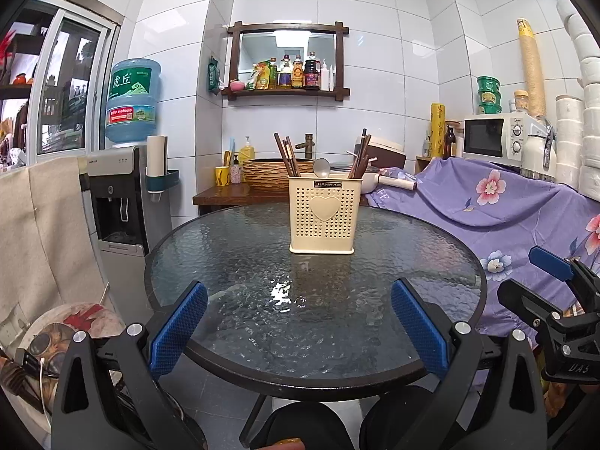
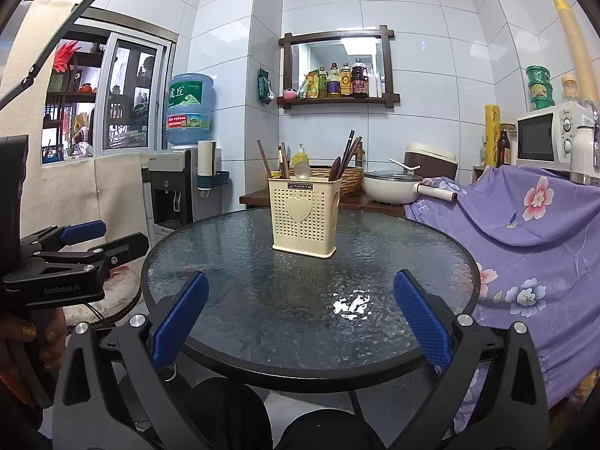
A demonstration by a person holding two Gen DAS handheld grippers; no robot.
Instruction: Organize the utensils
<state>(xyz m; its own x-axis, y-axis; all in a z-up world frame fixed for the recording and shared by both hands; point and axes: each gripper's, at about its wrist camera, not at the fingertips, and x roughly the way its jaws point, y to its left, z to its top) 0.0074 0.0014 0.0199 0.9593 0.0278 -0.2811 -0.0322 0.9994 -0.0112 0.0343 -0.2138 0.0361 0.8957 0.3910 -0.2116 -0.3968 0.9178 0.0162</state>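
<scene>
A cream perforated utensil holder point(image 1: 321, 214) point(image 2: 304, 216) with a heart on its front stands upright on the far half of the round glass table point(image 1: 232, 262) point(image 2: 232, 262). Dark chopsticks point(image 1: 288, 157) point(image 2: 350, 150) and a metal spoon point(image 1: 321, 168) point(image 2: 302, 171) stick up out of it. My left gripper point(image 1: 299, 292) hangs open over the table's near edge, nothing between its blue pads. My right gripper point(image 2: 300, 287) is also open and empty at the near edge. Each gripper shows at the side of the other's view: the right gripper point(image 1: 532, 273) and the left gripper point(image 2: 120, 233).
Behind the table a wooden counter point(image 1: 225, 195) holds a basket, a yellow cup and a white pan point(image 2: 390, 186). A water dispenser point(image 1: 120, 195) stands at the left. Purple floral cloth point(image 1: 506, 202) drapes furniture at the right, with a microwave point(image 1: 495, 137) behind it. A person's knees show below the table.
</scene>
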